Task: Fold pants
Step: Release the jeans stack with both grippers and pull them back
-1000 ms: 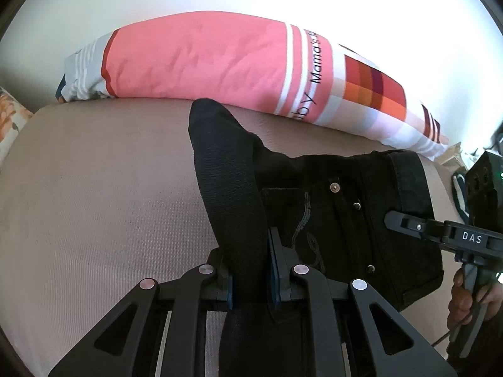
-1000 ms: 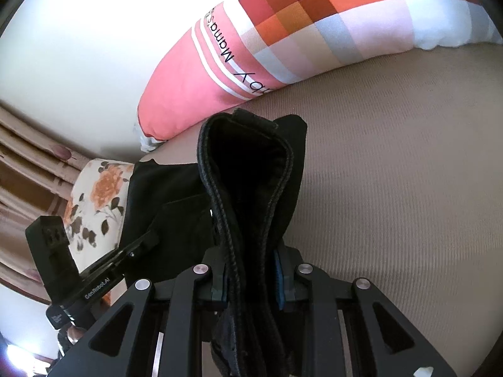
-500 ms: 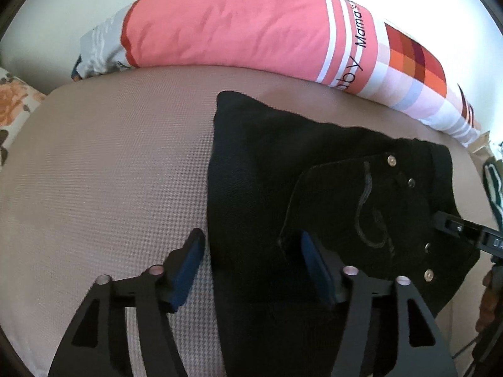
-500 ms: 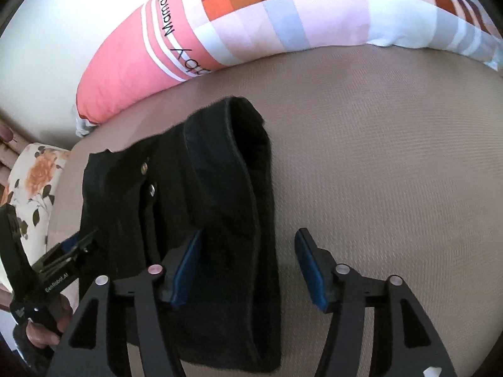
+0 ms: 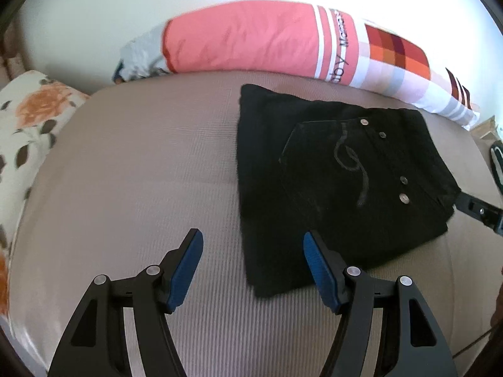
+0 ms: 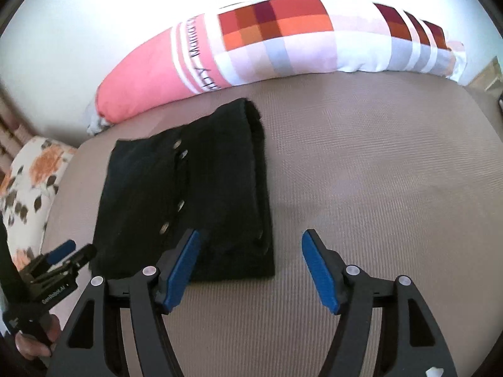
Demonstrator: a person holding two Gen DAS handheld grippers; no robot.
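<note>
Left wrist view: one pair of black pants [image 5: 339,182] lies folded on the beige mattress [image 5: 141,172] near its far edge, beside one long pillow [image 5: 283,37]. Both grippers, left [image 5: 253,267] and right [image 6: 250,264], gape empty.

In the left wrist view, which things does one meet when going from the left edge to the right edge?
floral pillow → left gripper → black pants → right gripper, only its tip in view at the edge.
</note>
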